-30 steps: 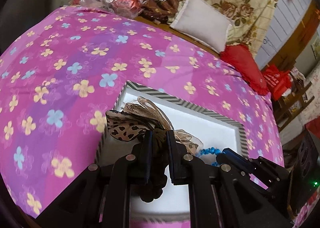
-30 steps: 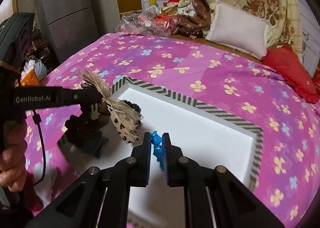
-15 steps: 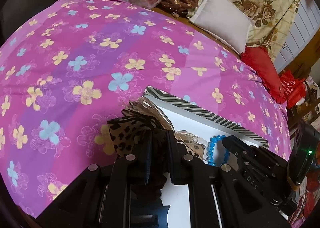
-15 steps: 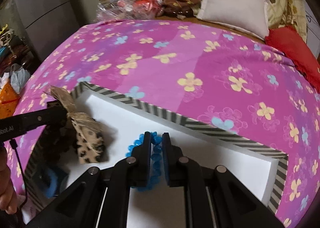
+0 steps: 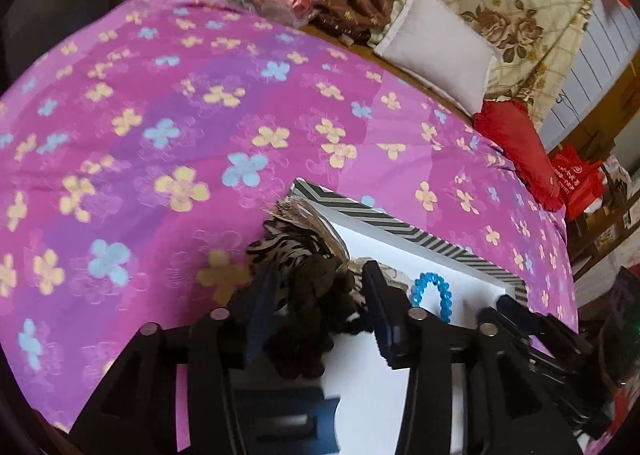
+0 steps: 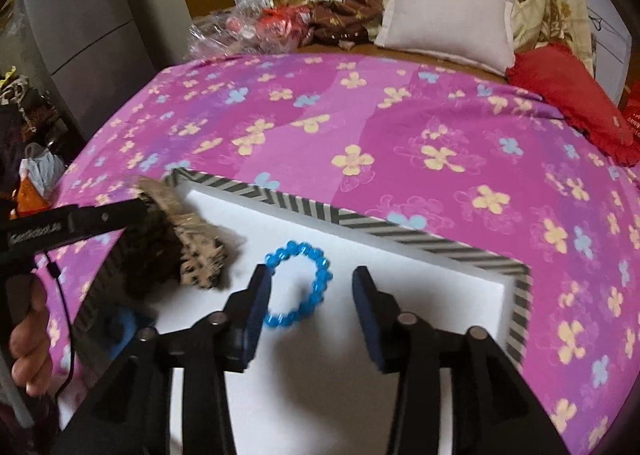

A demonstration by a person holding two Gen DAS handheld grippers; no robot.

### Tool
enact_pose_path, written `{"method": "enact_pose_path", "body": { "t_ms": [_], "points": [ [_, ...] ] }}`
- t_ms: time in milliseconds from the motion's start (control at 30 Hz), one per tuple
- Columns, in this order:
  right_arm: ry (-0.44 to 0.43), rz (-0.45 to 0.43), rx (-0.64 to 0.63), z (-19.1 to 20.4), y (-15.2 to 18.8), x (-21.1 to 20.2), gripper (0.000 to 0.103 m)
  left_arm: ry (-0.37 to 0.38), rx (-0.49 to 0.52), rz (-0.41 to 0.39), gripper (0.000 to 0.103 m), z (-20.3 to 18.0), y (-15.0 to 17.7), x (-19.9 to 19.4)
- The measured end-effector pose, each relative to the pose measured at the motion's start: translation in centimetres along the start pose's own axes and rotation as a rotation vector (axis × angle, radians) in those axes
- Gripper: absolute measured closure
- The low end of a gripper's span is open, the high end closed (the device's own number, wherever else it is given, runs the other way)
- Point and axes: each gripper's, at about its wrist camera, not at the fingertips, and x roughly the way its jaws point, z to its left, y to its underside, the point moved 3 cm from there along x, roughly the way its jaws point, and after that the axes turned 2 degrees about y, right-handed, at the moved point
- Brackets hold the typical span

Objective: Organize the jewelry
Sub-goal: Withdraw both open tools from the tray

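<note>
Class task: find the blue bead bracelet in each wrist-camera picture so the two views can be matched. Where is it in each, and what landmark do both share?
Left wrist view: blue bead bracelet lower right of centre, partly hidden.
Right wrist view: bracelet lower centre, whole ring visible.
Shared landmark: the striped rim of the white tray.

Both wrist cameras sit close above the striped tray [image 5: 432,241] [image 6: 404,229], tilted steeply down across the pink bedspread [image 5: 160,135] [image 6: 400,115] toward the pillow [image 5: 436,51] [image 6: 444,23]. Both catch the blue bracelet [image 5: 434,293] [image 6: 298,285].
</note>
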Motion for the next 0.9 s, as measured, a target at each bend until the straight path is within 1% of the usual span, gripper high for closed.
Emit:
{"method": "enact_pose_path", "body": {
  "t_ms": [133,300,367,467,567,700,800,900],
  "points": [
    [-0.011,-0.03,-0.006,0.4,1.9,-3.7,0.038,-0.018,0.023,-0.022,0.053,0.1,1.2,-2.7],
    [-0.033,-0.065,0.005,1.3,5.4,-7.6,0.037,-0.031,0.064,-0.039,0.053,-0.3,3.6,-5.4],
    [-0.04,-0.074,0.015,1.7,6.9,-8.8,0.032,-0.034,0.082,-0.045,0.053,-0.6,4.7,-6.3],
    [-0.036,-0.088,0.012,2.6,9.2,-10.5,0.031,-0.052,0.129,-0.055,0.053,-1.2,6.8,-7.8],
    [-0.023,-0.111,0.009,3.5,10.9,-12.2,0.029,-0.056,0.141,-0.062,0.053,-1.3,8.5,-9.0],
    [-0.031,-0.133,0.031,4.1,12.3,-13.7,0.021,-0.081,0.167,-0.08,0.053,-1.6,10.6,-10.4],
    [-0.046,-0.135,0.041,4.6,13.3,-14.3,0.021,-0.103,0.192,-0.094,0.053,-1.8,11.9,-11.1],
    [-0.057,-0.135,0.049,5.2,14.1,-14.6,0.021,-0.104,0.195,-0.1,0.053,-1.8,13.1,-11.7]
  ]
}}
